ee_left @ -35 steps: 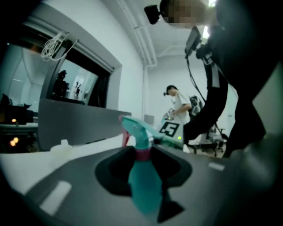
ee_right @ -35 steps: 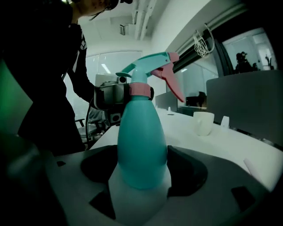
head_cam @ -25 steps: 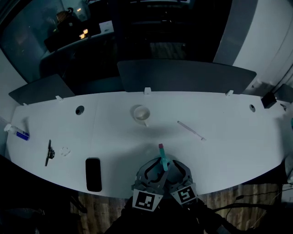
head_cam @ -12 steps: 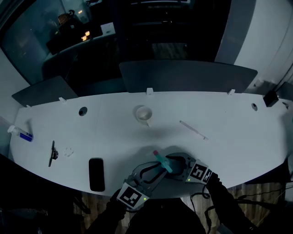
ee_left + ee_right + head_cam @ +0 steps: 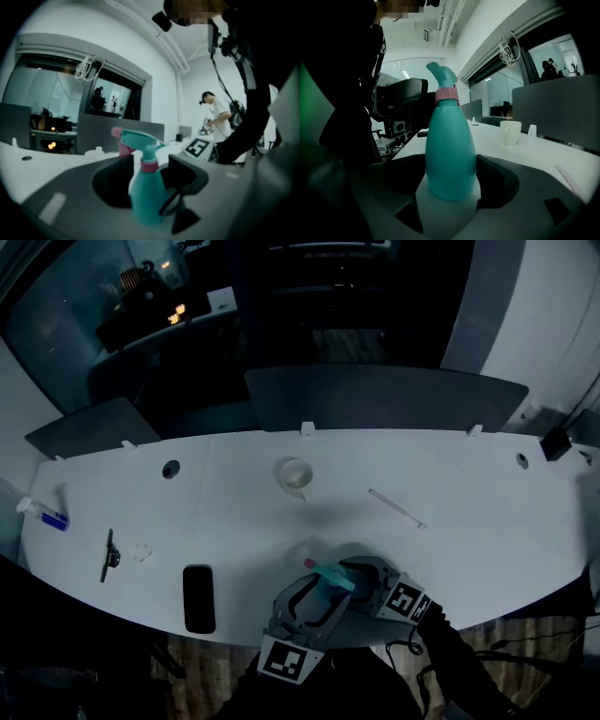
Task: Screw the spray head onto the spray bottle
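Observation:
A teal spray bottle [image 5: 330,579] stands near the white table's [image 5: 469,493] front edge, its teal spray head [image 5: 136,140] seated on a pink collar [image 5: 149,165]. The pink nozzle tip [image 5: 309,564] points left. My right gripper [image 5: 367,579] comes in from the right and is shut on the bottle's body [image 5: 450,154]. My left gripper [image 5: 314,596] reaches in from the front. Its jaws have just been opening and now stand apart on either side of the bottle's upper part [image 5: 147,187], with gaps showing.
A white mug [image 5: 293,474] sits behind the bottle and a thin white stick [image 5: 396,508] lies to the right. A black phone [image 5: 197,597], a black clip [image 5: 109,555] and a small blue-labelled bottle [image 5: 42,513] lie at the left. Grey partitions [image 5: 384,395] line the far edge.
The right gripper has swung out to the right with the bottle, and the nozzle has turned from pointing away to pointing left. The left gripper's jaws stand wider than before.

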Demonstrator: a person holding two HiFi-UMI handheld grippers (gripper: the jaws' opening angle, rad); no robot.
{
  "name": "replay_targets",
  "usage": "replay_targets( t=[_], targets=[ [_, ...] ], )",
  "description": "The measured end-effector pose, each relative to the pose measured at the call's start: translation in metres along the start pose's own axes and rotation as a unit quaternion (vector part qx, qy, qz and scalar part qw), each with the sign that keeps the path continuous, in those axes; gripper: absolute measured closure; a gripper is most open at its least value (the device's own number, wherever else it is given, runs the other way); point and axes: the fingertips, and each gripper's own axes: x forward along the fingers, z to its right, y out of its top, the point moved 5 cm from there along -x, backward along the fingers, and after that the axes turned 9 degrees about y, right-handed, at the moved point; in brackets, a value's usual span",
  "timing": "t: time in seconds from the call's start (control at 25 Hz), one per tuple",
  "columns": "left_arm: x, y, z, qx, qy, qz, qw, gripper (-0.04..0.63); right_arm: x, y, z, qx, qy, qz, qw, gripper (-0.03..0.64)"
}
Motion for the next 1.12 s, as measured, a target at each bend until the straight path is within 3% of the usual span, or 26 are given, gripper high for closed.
replay_targets(
  t=[0.12,0.28,0.36,0.76,0.84,1.04,1.12],
  targets=[
    [0.012,0.002,0.002,-0.006,0.030,-0.002,0.9995,0.364,0.001,0.000,0.000,-0.001,-0.003,-0.002,1.000,0.272],
    [0.019,0.008,0.004,-0.021,0.036,0.007,0.9991,0.370,0.002,0.001,-0.001,-0.001,-0.009,-0.003,1.000,0.272],
    [0.018,0.009,0.003,-0.011,0.039,0.011,0.9991,0.451,0.001,0.003,-0.001,0.001,-0.010,-0.002,1.000,0.272],
    [0.018,0.007,0.009,0.081,0.001,-0.018,0.9966,0.456,0.000,0.000,-0.001,-0.001,-0.001,-0.002,1.000,0.272],
    [0.018,0.006,0.010,0.095,-0.020,-0.022,0.9951,0.456,-0.001,0.000,-0.001,-0.001,0.005,-0.001,1.000,0.272],
    [0.020,0.007,-0.001,0.088,-0.149,-0.009,0.9849,0.457,0.001,0.000,0.001,-0.004,0.037,-0.003,0.999,0.272],
    [0.019,0.001,-0.007,0.088,-0.177,-0.026,0.9799,0.457,0.003,0.000,0.002,0.001,0.050,-0.005,0.999,0.272]
  ],
)
